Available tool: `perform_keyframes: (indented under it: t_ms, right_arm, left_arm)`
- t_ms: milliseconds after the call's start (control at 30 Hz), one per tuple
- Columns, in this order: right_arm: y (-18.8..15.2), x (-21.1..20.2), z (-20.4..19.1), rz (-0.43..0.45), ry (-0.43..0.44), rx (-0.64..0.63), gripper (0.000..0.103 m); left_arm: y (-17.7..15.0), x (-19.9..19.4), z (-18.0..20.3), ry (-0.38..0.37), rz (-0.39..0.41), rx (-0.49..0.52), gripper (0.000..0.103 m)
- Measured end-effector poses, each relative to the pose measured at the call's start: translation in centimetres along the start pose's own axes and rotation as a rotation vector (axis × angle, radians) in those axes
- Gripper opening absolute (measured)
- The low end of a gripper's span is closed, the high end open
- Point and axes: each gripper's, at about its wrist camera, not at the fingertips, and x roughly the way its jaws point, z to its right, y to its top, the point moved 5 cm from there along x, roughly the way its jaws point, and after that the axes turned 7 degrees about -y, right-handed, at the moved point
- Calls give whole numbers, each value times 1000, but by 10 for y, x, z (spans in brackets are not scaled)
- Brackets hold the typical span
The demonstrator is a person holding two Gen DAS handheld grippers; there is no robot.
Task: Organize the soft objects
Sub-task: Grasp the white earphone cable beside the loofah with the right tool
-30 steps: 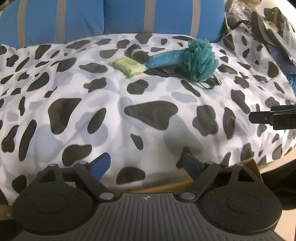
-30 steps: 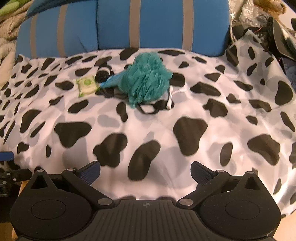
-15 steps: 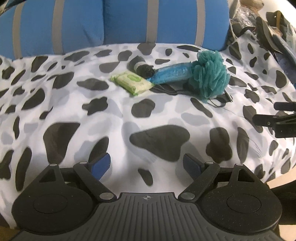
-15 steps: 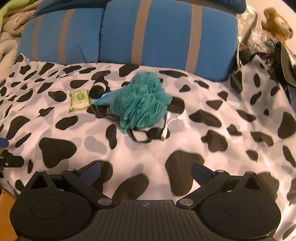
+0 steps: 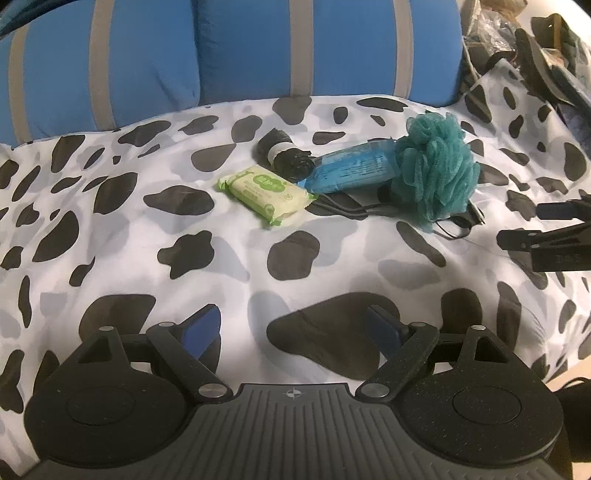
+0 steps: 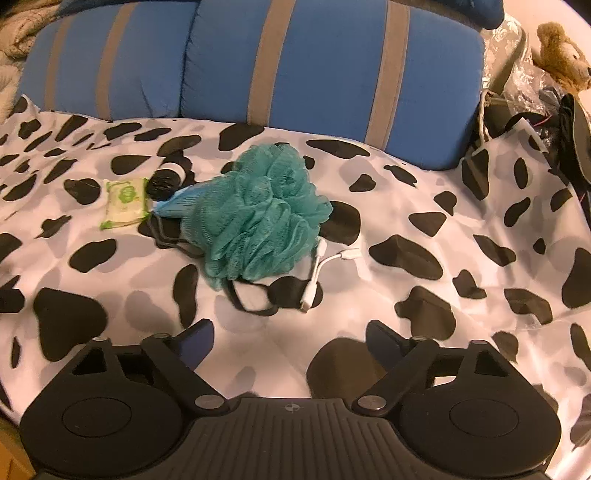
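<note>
A teal mesh bath pouf [image 6: 258, 218] [image 5: 436, 170] lies on the cow-print cover [image 6: 424, 206], partly over a blue packet [image 5: 351, 168] and black straps [image 6: 255, 301]. A green wipes pack [image 5: 266, 192] [image 6: 123, 203] and a black roll with a white band [image 5: 282, 153] [image 6: 166, 179] lie to its left. A white adapter cable [image 6: 317, 269] sits at the pouf's right. My left gripper [image 5: 293, 330] is open over bare cover, short of the wipes pack. My right gripper [image 6: 290, 343] has its jaws closing with nothing between them, just short of the pouf; its fingers [image 5: 546, 236] show at the left wrist view's right edge.
Blue cushions with grey stripes [image 6: 295, 74] [image 5: 240, 55] stand behind the objects. A brown plush toy [image 6: 561, 55], dark bags and clutter [image 5: 535, 62] fill the far right. A knitted blanket [image 6: 18, 26] shows at the far left.
Both grippers have moved forward over the cover toward the objects, which now look larger and nearer. The right gripper's jaws have narrowed a little.
</note>
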Motion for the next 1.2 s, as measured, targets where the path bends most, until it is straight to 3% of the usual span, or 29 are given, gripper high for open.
perform_keyframes:
  t_ms: [400, 633, 700, 933, 1067, 1200]
  right_arm:
    - [8, 55, -16, 20, -120, -179, 46]
    - [10, 68, -19, 18, -165, -192, 32]
    - [9, 68, -19, 6, -171, -185, 19]
    - [8, 66, -2, -33, -144, -46, 9]
    - [9, 62, 16, -58, -71, 118, 9]
    - [6, 64, 23, -99, 0, 196, 9]
  left_arm:
    - [30, 14, -6, -24, 34, -36, 86]
    - [44, 19, -12, -37, 54, -62, 86]
    - [46, 19, -12, -40, 54, -71, 86]
    - [43, 23, -6, -47, 35, -38, 86]
    - [40, 27, -5, -36, 16, -18, 86]
    - [39, 30, -4, -27, 7, -4, 86]
